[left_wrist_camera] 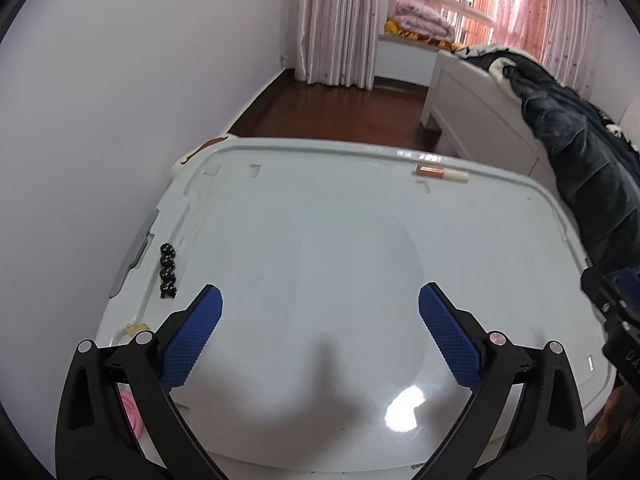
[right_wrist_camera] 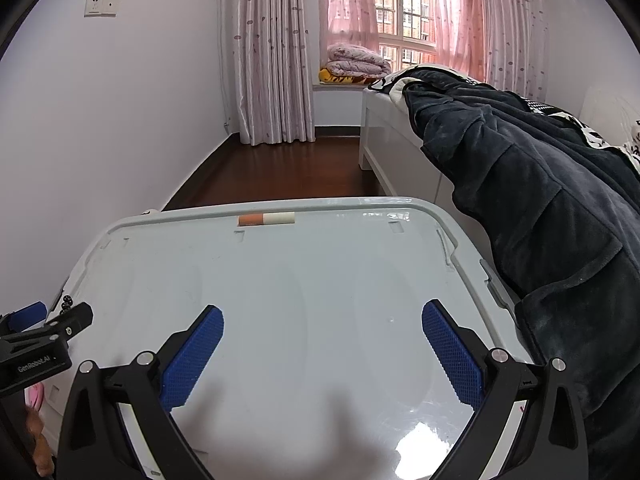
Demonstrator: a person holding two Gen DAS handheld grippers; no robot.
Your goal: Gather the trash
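- Left gripper [left_wrist_camera: 320, 312] hovers spread wide and empty above the tabletop [left_wrist_camera: 320, 248]; black beads [left_wrist_camera: 167, 270] lie just left of it.
- Right gripper [right_wrist_camera: 322, 332], also wide and empty, faces the small tube [right_wrist_camera: 267, 219] far ahead at the tabletop's edge, likely the trash.

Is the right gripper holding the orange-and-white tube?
No, the right gripper is open and empty, while the tube lies at the lid's far edge.
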